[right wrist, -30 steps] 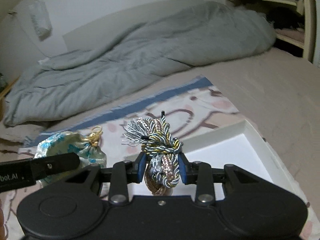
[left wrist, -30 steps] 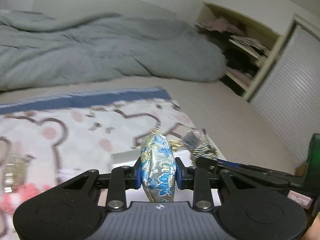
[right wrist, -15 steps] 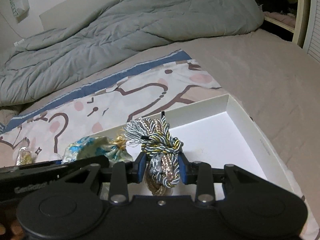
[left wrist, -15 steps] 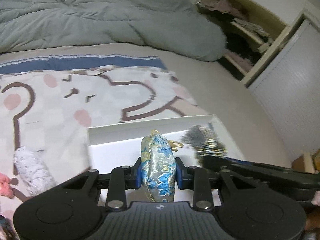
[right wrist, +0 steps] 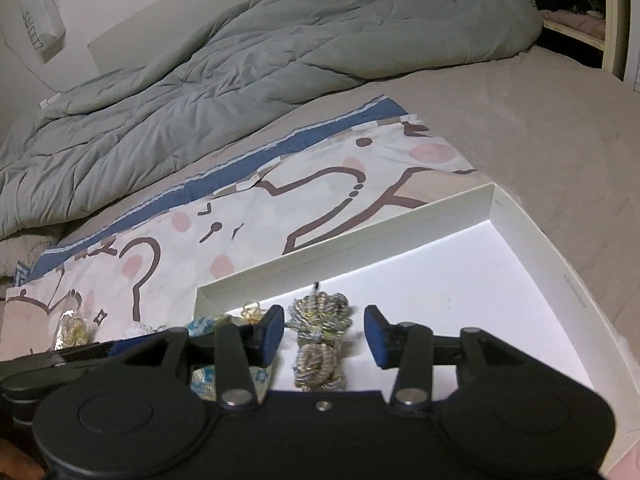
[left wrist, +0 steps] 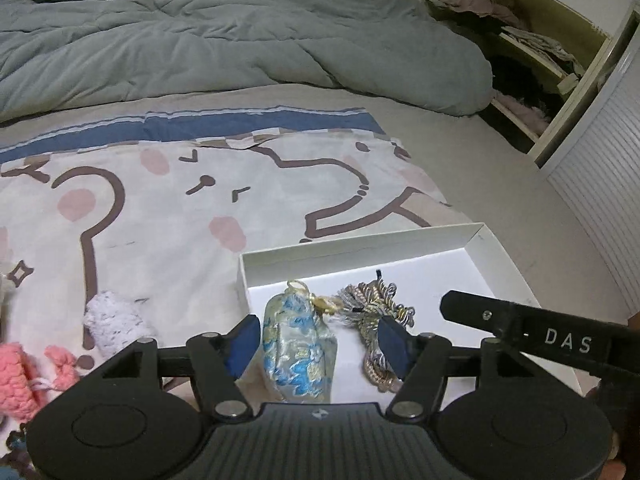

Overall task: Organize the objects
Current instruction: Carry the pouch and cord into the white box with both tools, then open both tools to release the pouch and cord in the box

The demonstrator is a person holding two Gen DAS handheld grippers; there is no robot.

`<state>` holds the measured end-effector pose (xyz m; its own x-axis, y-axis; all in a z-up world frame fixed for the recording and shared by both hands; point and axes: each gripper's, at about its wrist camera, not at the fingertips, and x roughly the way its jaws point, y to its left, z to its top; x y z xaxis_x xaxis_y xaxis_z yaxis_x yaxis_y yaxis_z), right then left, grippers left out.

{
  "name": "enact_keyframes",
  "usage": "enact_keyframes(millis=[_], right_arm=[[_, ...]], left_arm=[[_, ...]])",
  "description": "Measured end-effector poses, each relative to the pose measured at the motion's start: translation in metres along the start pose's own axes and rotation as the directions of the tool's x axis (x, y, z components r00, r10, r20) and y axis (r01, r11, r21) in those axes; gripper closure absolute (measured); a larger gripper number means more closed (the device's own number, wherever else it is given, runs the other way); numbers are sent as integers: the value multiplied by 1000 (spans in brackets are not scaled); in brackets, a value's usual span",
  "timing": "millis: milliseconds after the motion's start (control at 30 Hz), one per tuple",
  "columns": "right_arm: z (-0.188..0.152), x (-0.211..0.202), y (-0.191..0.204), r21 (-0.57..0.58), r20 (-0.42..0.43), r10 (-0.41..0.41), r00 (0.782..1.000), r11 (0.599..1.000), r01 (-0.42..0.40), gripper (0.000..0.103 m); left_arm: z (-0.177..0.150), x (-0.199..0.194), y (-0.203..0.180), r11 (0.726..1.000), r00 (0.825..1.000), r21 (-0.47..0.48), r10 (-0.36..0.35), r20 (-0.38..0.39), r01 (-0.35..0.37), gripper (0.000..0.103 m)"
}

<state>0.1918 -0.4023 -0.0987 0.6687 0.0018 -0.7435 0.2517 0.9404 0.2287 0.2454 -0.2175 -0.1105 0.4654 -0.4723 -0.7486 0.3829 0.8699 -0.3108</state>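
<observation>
A white shallow box [left wrist: 360, 245] [right wrist: 532, 236] lies on a patterned cloth on the bed. A blue-and-silver brocade pouch [left wrist: 298, 354] [right wrist: 204, 376] lies in the box's near left part, between the open fingers of my left gripper [left wrist: 318, 340]. A twisted cord bundle with a tassel [left wrist: 376, 320] [right wrist: 320, 336] lies in the box right of the pouch, between the open fingers of my right gripper [right wrist: 324, 334]. Neither gripper holds anything. The right gripper's side shows in the left wrist view as a black bar at the right.
A white knitted piece [left wrist: 114, 320] and a pink knitted piece [left wrist: 24, 376] lie on the cloth [left wrist: 180, 208] left of the box. A gold-wrapped item [right wrist: 74, 326] lies further left. A grey duvet [left wrist: 220, 36] fills the back; open shelves [left wrist: 532, 64] stand at the right.
Both grippers lowered toward the box and opened. The pouch and the cord bundle, held before, now lie released in the box.
</observation>
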Motion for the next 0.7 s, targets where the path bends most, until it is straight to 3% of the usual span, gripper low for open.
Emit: enact_keyframes(millis=[100, 200, 267, 700], right_arm=[[-3, -1, -2, -7, -12, -7, 1000, 1000, 7, 58], [-5, -3, -6, -2, -24, -11, 1000, 1000, 11, 59], [-5, -4, -8, 6, -29, -9, 1000, 1000, 10, 59], [-7, -2, -11, 10, -51, 0, 999, 1000, 1, 61]], left_arm=[[-2, -3, 4, 1000, 1000, -24, 16, -18, -17, 40], [-3, -7, 10, 998, 999, -47, 28, -35, -30, 62], [-3, -8, 13, 998, 998, -49, 44, -53, -47, 87], [-4, 21, -16, 992, 991, 71, 109, -80, -103, 92]])
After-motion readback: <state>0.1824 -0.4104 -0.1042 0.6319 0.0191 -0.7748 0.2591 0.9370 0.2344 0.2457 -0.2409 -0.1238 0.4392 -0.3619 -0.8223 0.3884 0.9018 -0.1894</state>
